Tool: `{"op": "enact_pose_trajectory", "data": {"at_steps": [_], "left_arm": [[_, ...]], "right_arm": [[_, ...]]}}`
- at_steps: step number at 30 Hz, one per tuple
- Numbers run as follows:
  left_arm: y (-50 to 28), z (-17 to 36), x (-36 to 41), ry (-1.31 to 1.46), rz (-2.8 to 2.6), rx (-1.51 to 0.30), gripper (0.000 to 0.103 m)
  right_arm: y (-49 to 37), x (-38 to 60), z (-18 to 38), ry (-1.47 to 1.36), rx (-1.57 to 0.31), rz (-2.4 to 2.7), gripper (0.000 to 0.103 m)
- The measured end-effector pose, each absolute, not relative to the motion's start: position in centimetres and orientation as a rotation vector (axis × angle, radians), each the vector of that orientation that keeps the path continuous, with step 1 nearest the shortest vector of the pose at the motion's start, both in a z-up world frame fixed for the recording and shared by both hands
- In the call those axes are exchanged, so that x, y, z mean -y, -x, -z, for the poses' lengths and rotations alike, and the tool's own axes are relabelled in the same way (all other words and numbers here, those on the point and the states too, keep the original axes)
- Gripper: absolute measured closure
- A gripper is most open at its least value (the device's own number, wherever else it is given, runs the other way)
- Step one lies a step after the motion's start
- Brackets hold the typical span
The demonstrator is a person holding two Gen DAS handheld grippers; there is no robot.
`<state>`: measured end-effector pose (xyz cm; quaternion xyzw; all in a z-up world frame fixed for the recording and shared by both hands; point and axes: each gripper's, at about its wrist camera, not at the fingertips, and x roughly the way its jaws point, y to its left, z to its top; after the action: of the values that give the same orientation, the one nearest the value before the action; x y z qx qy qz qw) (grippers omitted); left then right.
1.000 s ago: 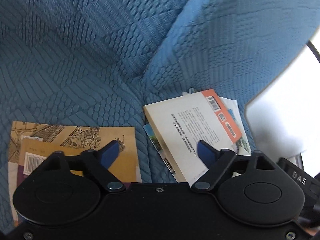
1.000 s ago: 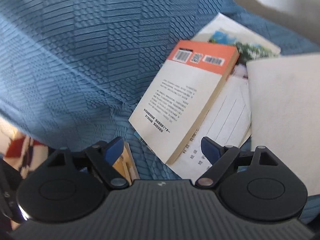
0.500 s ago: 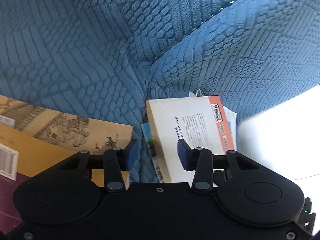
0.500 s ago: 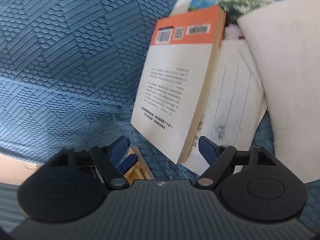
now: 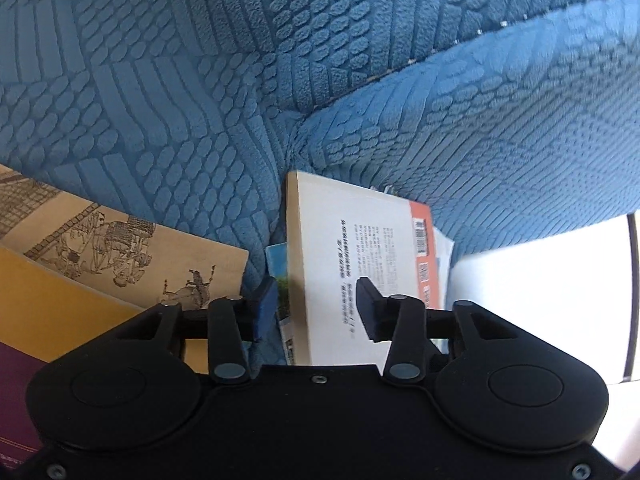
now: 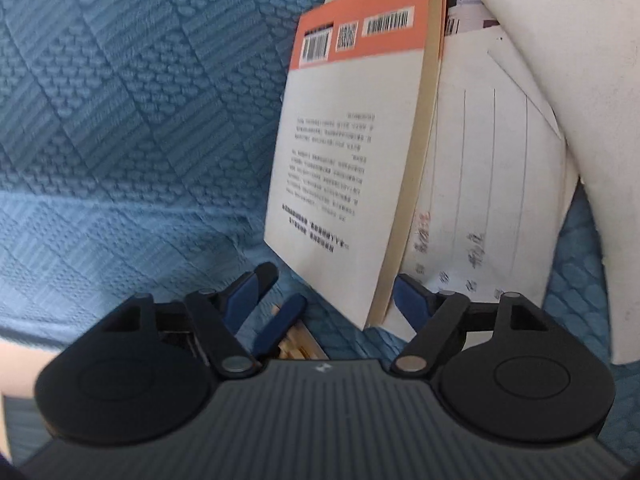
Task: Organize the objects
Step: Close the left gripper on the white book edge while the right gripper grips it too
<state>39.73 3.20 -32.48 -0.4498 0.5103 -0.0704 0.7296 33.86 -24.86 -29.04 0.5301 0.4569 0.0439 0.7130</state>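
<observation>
since both grippers straddle the white-and-orange book (image 5: 360,256) lying on the blue sofa (image 5: 200,100), left gripper (image 5: 316,308) opening, spine between fingers; right gripper (image 6: 332,292) spread wide at its 6 o'clock corner, no pinch yet.

You can't read the blurred print on the white-and-orange book (image 6: 352,148); the lined sheet (image 6: 480,184) beneath it is half covered, its handwriting too smeared to tell.

Blue sofa cover (image 5: 168,92), embossed geometric weave; cream book (image 6: 344,168), orange barcode band; tan cover (image 5: 132,248), ink drawings.
</observation>
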Motion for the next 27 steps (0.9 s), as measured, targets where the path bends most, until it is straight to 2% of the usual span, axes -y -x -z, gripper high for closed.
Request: {"op": "enact_pose_trajectory", "data": {"at_steps": [3,9,14,16,18,22,25,27], "left_arm": [[-39.6,32.8,-3.6,1.055,0.164,-1.122,0.058],[-39.7,32.9,-3.9,1.078,0.173,-1.129,0.057],[-39.4,33.0,-3.4,1.049,0.179,-1.133,0.07],[-39.3,33.2,-3.4,1.056,0.176,-1.135,0.075],[-39.3,33.3,-3.5,1.067,0.171,-1.134,0.077],[-39.1,33.3,-3.7,1.088,0.168,-1.132,0.077],[-39.1,33.2,-3.6,1.078,0.172,-1.135,0.076],[-39.2,33.3,-3.6,1.075,0.173,-1.138,0.075]], "right_arm": [[-34.1,25.5,28.9,-1.207,-0.934,-0.097,0.025],[-34.5,26.0,29.5,-1.23,-0.94,-0.073,0.025],[-34.6,25.4,28.8,-1.108,-0.961,-0.066,0.03],[-34.9,24.4,28.3,-1.005,-0.977,-0.072,0.034],[-34.9,23.8,27.9,-0.936,-0.988,-0.063,0.04],[-35.2,24.0,28.0,-0.928,-1.006,-0.029,0.046],[-35.3,24.3,28.1,-0.93,-1.026,-0.006,0.056],[-35.3,24.5,28.3,-0.941,-1.02,-0.006,0.057]]}}
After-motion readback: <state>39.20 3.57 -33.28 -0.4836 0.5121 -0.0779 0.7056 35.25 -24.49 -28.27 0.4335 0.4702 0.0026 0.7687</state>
